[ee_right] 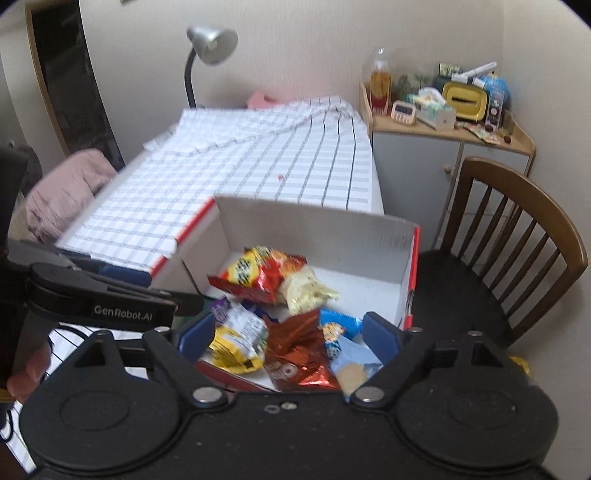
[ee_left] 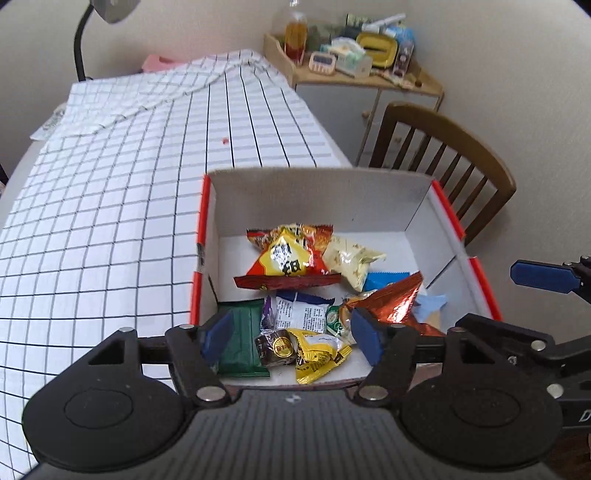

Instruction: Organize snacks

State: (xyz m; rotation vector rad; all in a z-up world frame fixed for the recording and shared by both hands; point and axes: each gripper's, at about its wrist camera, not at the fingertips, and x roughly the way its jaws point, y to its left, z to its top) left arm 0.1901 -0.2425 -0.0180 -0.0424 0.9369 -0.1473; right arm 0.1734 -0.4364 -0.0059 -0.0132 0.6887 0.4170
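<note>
Left wrist view. The left tool point(ee_left: 291, 334) hovered over the near end of one box point(ee_left: 454, 218), fingers apart, holding nothing. The box, white inside with red edges, lay on the checked cloth point(ee_left: 110, 206) of the counter and held every snack: one large red-and-yellow bag point(ee_left: 290, 258), one cream bag point(ee_left: 351, 260), one copper foil bag point(ee_left: 388, 302), one green bar point(ee_left: 240, 343), one white-labelled packet point(ee_left: 301, 314), one yellow packet point(ee_left: 317, 354), one brown round sweet point(ee_left: 277, 347) and one blue packet point(ee_left: 384, 278). One finger of the right tool point(ee_left: 541, 277) entered at the right edge. Behind stood one chair point(ee_left: 443, 155), one cabinet point(ee_left: 369, 85) crowded with small items, and one lamp point(ee_left: 110, 11).

Right wrist view. The right tool point(ee_right: 288, 338) hung above the same box point(ee_right: 314, 225), fingers apart and empty. The copper bag point(ee_right: 299, 354) lay between its fingers, beside the yellow packet point(ee_right: 236, 350). The left tool point(ee_right: 110, 295) crossed the left side. One pink cloth point(ee_right: 62, 192) lay by the counter, and the lamp point(ee_right: 210, 44), cabinet point(ee_right: 443, 129) and chair point(ee_right: 517, 229) stood beyond.
</note>
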